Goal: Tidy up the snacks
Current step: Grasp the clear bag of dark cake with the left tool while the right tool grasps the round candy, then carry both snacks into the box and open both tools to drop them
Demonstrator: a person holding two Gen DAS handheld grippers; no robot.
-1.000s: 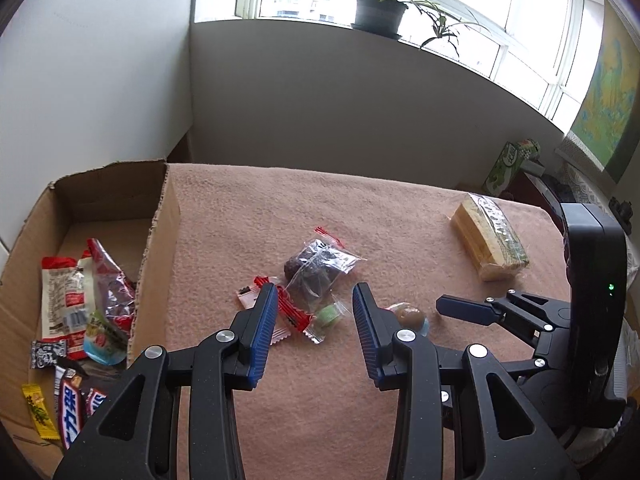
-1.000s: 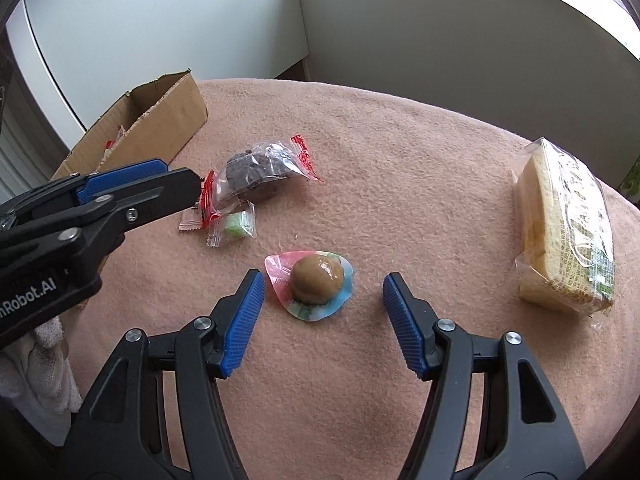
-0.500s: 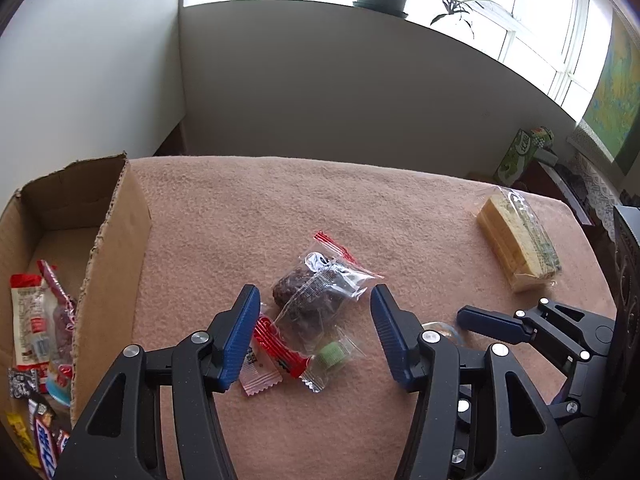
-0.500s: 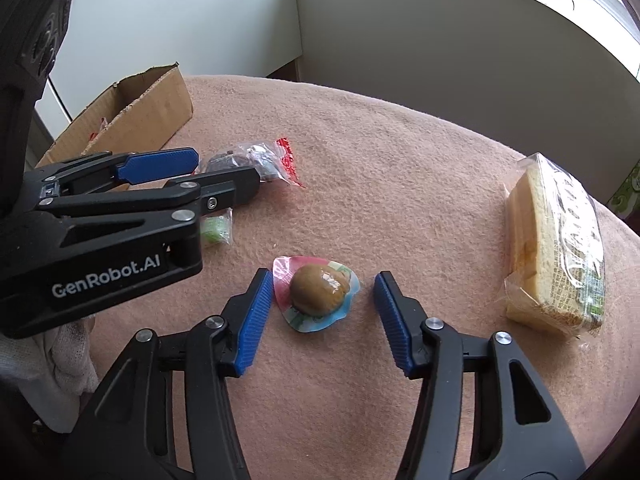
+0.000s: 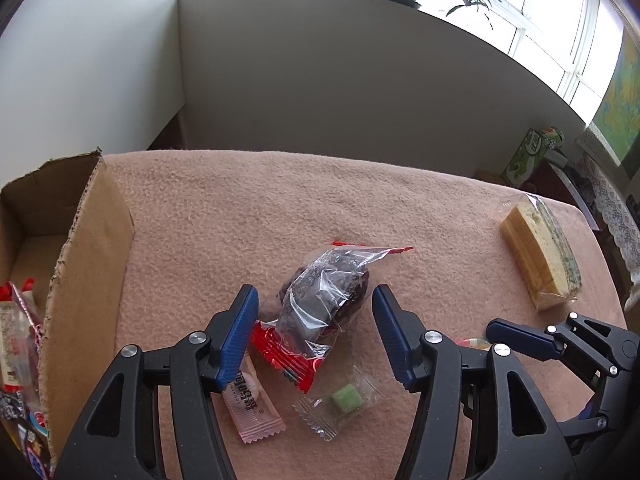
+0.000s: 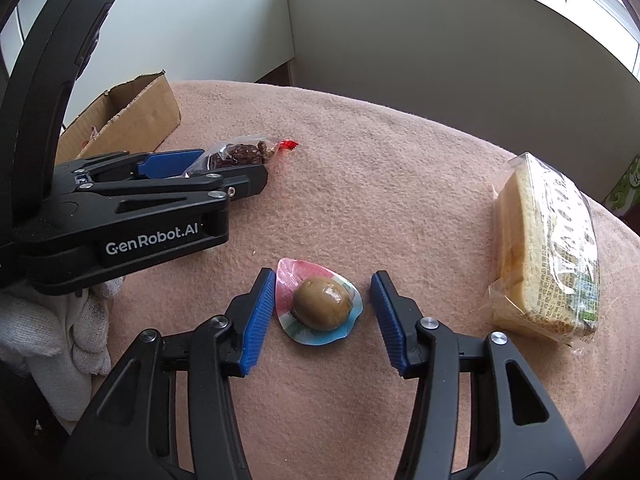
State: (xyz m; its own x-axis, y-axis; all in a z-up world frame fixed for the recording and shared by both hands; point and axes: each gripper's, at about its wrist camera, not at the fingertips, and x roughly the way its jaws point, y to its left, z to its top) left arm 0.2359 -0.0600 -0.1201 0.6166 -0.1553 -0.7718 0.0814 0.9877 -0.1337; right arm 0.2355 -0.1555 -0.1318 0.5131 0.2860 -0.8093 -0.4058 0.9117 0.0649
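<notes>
On the pink tabletop [image 5: 280,208] the left hand-held gripper [image 5: 314,336] is opening, its jaws either side of a clear bag of dark snacks [image 5: 324,300], not pressing it; the right hand-held gripper [image 6: 322,314] stands released around a wrapped brown egg [image 6: 322,306]; a sponge cake pack [image 6: 548,256] lies well apart; a cardboard box [image 5: 88,264] sits at the left.

My black grippers have blue ribbed pads [image 5: 236,340], above a salmon-pink blanket [image 5: 240,216] holding a clear, red-edged bag of dark brown snack [image 5: 324,300], a green candy [image 5: 346,398], a brown egg [image 6: 322,301] in pink-and-blue wrap, and yellow cake [image 6: 548,256].
</notes>
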